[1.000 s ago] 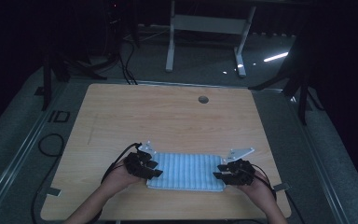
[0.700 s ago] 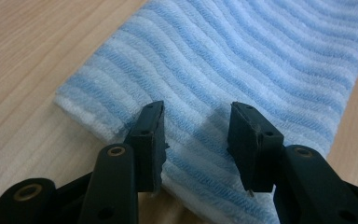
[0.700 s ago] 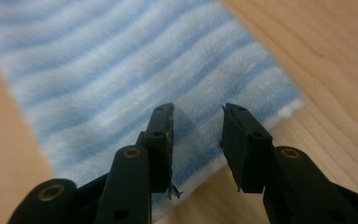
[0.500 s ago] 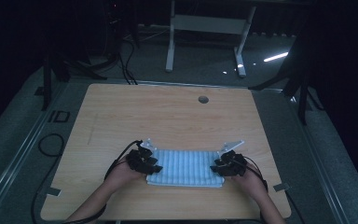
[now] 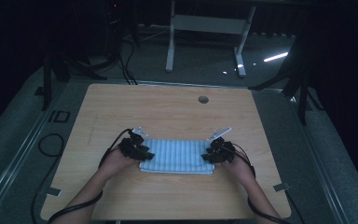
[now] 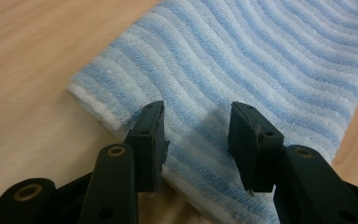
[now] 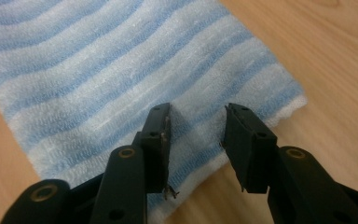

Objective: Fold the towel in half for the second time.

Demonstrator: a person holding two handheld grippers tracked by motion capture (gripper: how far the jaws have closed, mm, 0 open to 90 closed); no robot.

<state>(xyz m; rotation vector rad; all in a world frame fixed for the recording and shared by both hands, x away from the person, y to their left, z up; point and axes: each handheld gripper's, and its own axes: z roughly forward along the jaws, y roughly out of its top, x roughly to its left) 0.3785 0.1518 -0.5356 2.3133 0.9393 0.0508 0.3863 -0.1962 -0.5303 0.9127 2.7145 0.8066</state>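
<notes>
Wooden and pale brown, the big flat table (image 5: 168, 112) takes up most of the high view, with a small round hole (image 5: 203, 99) near its far edge. On the near half of the table lies a folded blue and white striped towel (image 5: 177, 156), soft and flat, with its long side running left to right. The person's two hands come in from the near edge, one at each short end of the towel. The black left gripper (image 5: 137, 148) sits over the towel's left end, and its jaws stand partly apart above the cloth without pinching it (image 6: 196, 135). The black right gripper (image 5: 216, 151) sits over the towel's right end. Its jaws have just been opening a little, and they stand partly apart over the towel's corner, with cloth below the gap but not squeezed (image 7: 196, 133).
</notes>
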